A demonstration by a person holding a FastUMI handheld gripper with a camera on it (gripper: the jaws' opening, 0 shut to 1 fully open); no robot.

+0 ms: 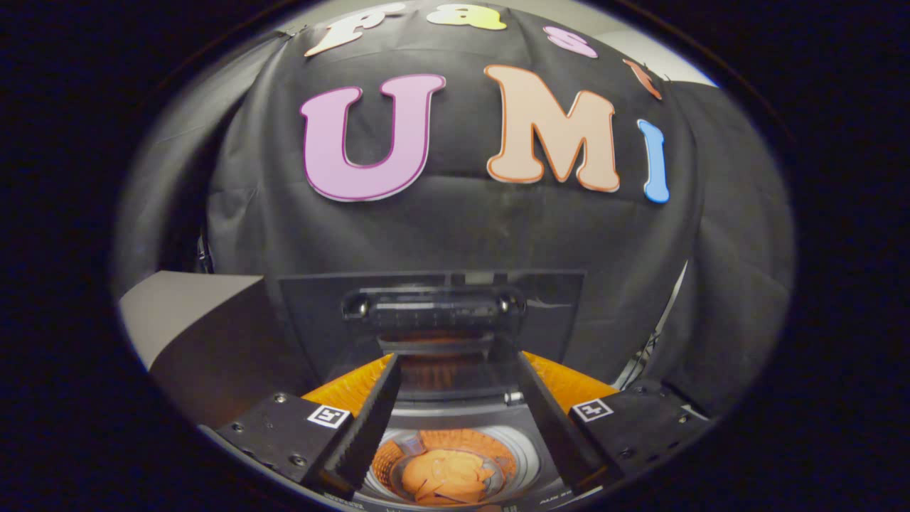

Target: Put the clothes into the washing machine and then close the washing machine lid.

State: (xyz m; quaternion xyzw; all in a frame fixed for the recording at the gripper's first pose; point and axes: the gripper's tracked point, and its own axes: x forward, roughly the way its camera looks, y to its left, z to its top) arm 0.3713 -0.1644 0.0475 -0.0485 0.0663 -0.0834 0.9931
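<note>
A small top-loading washing machine [455, 416] sits right below me. Its round drum [522, 444] is uncovered, and an orange garment [448, 475] lies crumpled at the bottom of it. The dark see-through lid [313, 320] stands upright behind the drum, its handle bar [434, 306] across the top. My gripper [457, 361] hovers over the drum opening, open, its fingers [370, 419] spread wide and gripping nothing. The lid's handle is just beyond the fingertips, apart from them.
A pale grey tabletop [178, 306] reaches out to the left of the machine. The black cloth wall [462, 220] hangs close behind the raised lid. A thin cable [657, 334] runs down on the right side of the machine.
</note>
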